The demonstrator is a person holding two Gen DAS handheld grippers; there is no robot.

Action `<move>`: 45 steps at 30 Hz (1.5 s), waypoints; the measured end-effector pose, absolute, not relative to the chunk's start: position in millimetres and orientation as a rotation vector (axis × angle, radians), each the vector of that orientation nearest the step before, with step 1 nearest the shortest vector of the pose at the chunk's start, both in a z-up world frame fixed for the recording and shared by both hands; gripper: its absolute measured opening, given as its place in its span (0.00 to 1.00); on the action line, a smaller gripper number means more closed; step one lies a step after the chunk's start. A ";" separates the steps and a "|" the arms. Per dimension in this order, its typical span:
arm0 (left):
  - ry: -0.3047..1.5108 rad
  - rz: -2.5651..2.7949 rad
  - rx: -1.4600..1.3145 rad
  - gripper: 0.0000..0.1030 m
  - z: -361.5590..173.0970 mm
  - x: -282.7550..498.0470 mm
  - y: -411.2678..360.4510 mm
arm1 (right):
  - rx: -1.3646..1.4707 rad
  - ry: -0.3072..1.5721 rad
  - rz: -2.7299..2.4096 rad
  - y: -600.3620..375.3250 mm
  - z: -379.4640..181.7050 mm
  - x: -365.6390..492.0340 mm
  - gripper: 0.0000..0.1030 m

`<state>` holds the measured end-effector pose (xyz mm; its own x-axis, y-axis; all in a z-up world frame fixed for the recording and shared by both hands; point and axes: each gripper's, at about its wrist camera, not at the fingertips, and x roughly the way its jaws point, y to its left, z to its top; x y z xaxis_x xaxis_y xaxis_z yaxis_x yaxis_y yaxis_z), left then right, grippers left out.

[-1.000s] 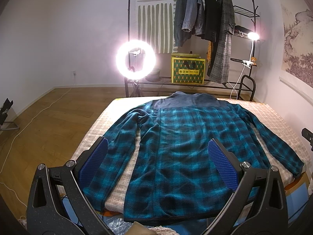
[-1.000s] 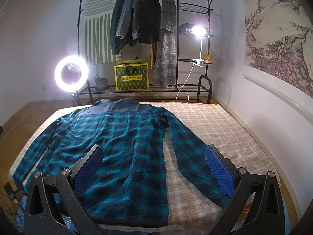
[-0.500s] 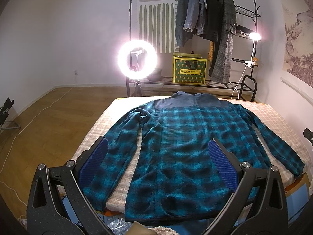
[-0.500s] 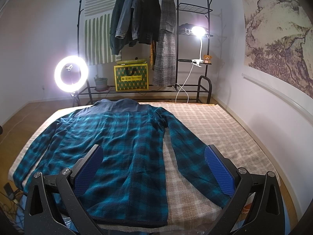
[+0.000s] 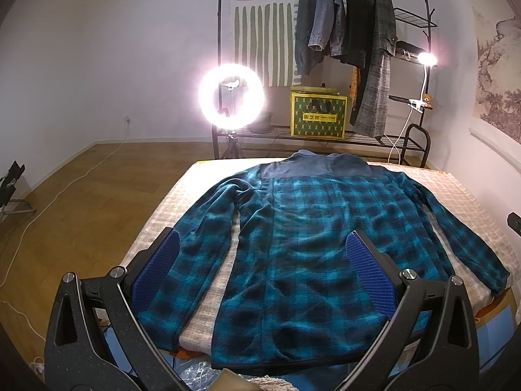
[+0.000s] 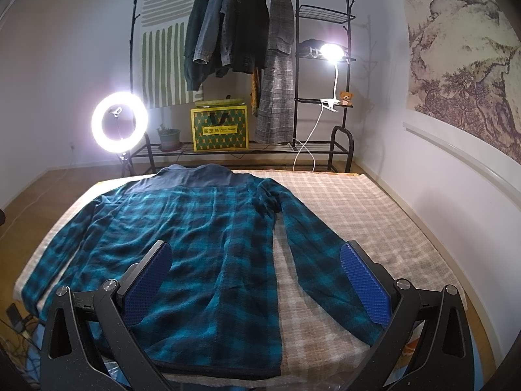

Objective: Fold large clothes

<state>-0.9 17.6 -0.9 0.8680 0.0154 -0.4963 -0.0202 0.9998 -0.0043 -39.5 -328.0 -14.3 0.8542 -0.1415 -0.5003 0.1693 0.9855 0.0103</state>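
A large teal and black plaid fleece shirt (image 5: 312,228) with a grey-blue yoke lies flat, back up, on a beige checked bed cover (image 5: 462,192), collar far, hem at the near edge, both sleeves spread along its sides. It also shows in the right wrist view (image 6: 202,234). My left gripper (image 5: 262,262) is open and empty, held above the near hem and left sleeve. My right gripper (image 6: 255,268) is open and empty, held above the hem and right sleeve (image 6: 322,254).
A lit ring light (image 5: 231,96) stands past the bed's far left corner. A black clothes rack (image 6: 247,32) with hanging coats, a yellow box (image 6: 219,128) and a clip lamp (image 6: 330,52) lines the far wall. Wooden floor (image 5: 81,202) lies left; a wall (image 6: 456,195) runs right.
The left wrist view has shifted very slightly. The shirt lies as before and both grippers stay open.
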 end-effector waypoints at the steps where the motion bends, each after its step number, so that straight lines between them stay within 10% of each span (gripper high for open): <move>1: 0.520 0.019 -0.009 1.00 -1.6 -0.4 18.2 | 0.055 0.522 -0.163 -326.8 -14.0 -38.9 1.00; 45: 0.655 0.122 -0.045 0.95 -55.8 58.1 114.1 | -0.008 0.520 -0.089 -270.4 -17.5 5.3 1.00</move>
